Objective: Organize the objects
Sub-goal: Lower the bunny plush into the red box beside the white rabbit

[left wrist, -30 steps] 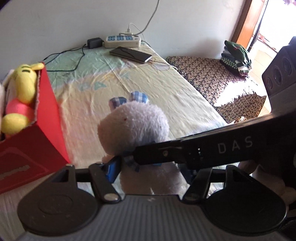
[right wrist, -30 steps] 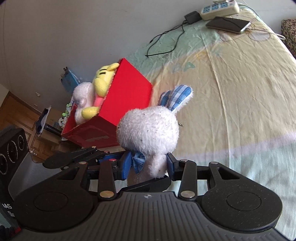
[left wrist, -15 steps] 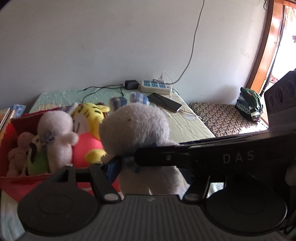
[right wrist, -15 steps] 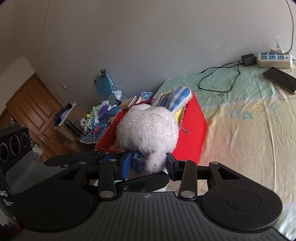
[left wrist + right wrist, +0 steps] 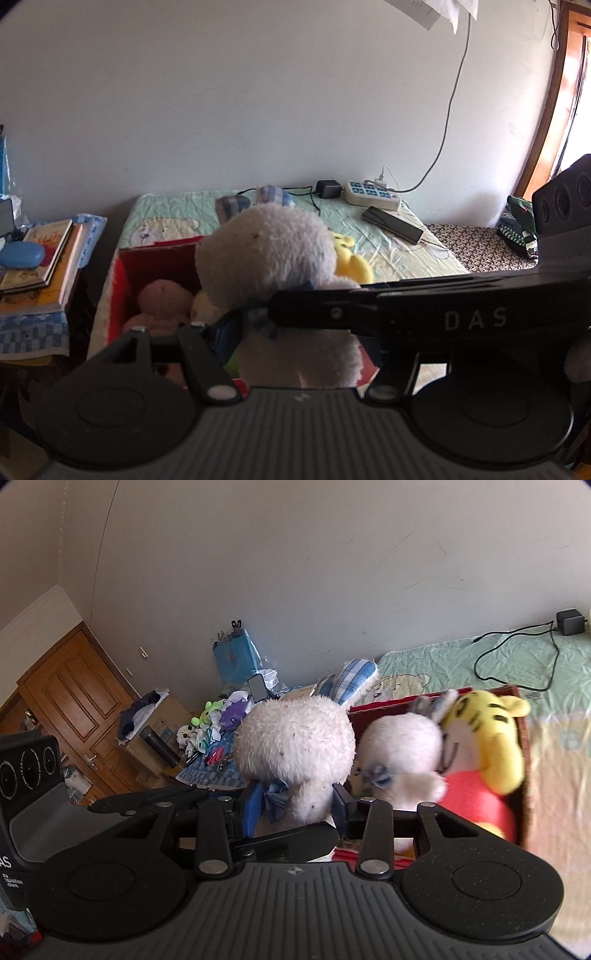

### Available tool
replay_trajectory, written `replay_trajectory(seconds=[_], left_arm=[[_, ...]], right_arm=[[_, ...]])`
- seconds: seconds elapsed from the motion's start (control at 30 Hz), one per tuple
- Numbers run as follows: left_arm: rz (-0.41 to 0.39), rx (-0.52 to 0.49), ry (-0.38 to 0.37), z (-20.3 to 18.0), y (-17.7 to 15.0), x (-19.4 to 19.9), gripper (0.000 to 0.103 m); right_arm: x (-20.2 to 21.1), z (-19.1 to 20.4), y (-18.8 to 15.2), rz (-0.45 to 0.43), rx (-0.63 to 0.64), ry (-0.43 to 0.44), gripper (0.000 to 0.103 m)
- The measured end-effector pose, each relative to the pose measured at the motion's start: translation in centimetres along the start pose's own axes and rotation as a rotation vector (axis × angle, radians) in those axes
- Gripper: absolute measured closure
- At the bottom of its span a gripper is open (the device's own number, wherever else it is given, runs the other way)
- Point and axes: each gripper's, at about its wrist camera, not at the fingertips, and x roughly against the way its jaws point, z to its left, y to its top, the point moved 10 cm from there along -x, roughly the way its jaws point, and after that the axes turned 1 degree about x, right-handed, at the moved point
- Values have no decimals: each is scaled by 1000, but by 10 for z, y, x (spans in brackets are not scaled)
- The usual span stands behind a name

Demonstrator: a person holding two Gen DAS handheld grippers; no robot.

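Note:
A white plush rabbit (image 5: 269, 254) with blue checked ears is held in the air over the open red box (image 5: 155, 258). Both grippers grip it at the neck: my left gripper (image 5: 295, 328) and my right gripper (image 5: 293, 808) are each shut on it. In the right wrist view the rabbit (image 5: 295, 738) hangs by the box's left end (image 5: 388, 703). The box holds a yellow tiger plush (image 5: 484, 738), a second white plush (image 5: 399, 746) and a pink plush (image 5: 162, 295).
The box stands on a bed with a pale printed sheet (image 5: 177, 214). A power strip (image 5: 373, 192), a phone (image 5: 391, 223) and a charger lie at its far end. A cluttered side table with books (image 5: 40, 254) stands left. A wooden door (image 5: 74, 709) is beyond.
Both grippers have lifted the rabbit off the bed and carried it left, over the red box. The box's inside and its plush toys have come into view.

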Motion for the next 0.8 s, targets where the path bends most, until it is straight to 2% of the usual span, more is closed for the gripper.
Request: replay_trajectory(seconds=[0.23, 0.5, 0.8], left_arm=[[43, 10, -16, 45, -3, -19, 36], [100, 37, 5, 85, -13, -45, 36], [154, 38, 38, 106, -29, -61, 36]], right_arm=[[-40, 6, -3, 2, -43, -45, 61], [-85, -1, -9, 43, -82, -109, 61], [-111, -9, -22, 83, -98, -161, 60]])
